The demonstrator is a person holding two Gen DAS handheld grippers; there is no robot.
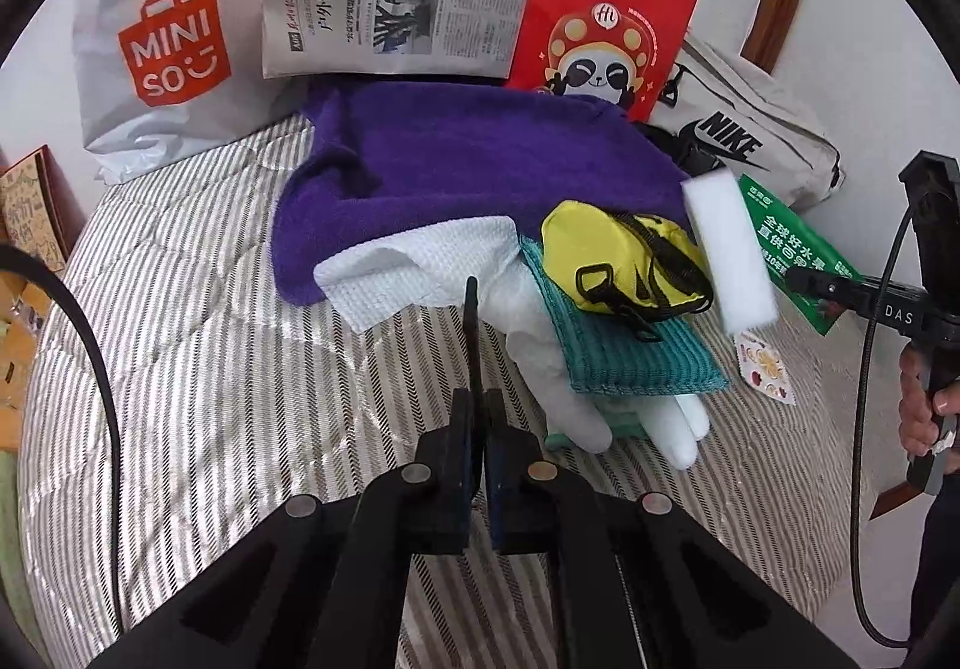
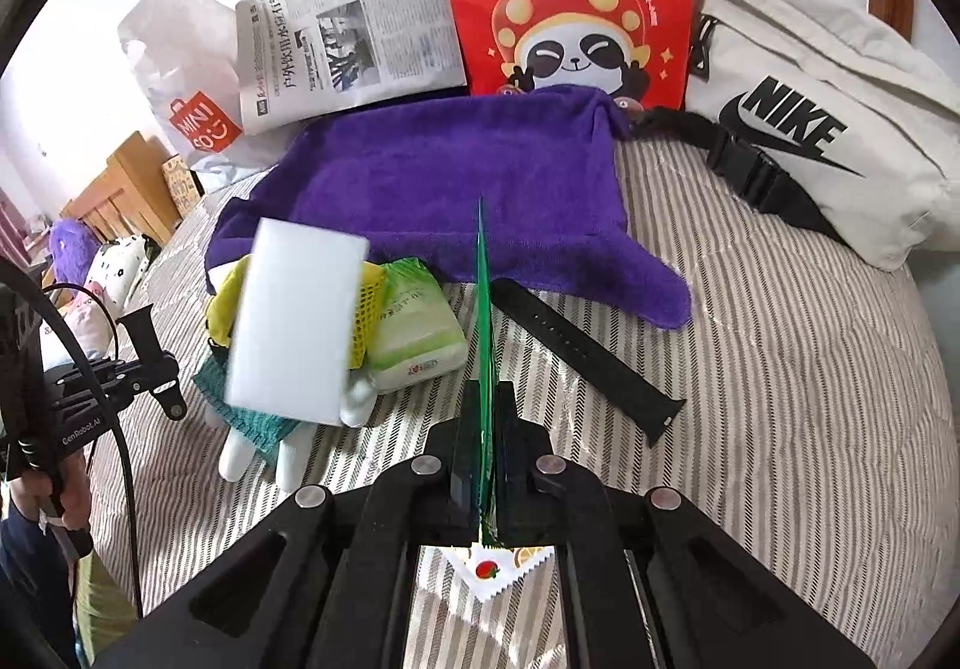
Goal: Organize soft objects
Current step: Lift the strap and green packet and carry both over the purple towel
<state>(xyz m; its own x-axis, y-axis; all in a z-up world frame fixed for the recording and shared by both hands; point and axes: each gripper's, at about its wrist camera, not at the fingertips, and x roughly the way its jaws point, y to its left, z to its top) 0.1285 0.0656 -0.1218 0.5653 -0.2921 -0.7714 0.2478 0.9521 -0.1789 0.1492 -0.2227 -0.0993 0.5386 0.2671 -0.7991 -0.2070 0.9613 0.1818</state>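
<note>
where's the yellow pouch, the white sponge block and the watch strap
yellow pouch (image 1: 606,243): left wrist view, on its yellow top panel
white sponge block (image 2: 294,321): right wrist view, middle of its broad face
watch strap (image 2: 576,345): right wrist view, mid-length of the black band

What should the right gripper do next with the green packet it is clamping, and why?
Probably carry the green packet over to the purple towel and lower it flat there. The right gripper is shut on the packet and holds it edge-up above the striped quilt, the heap around the yellow pouch looks crowded, and the towel's top is bare.
</note>
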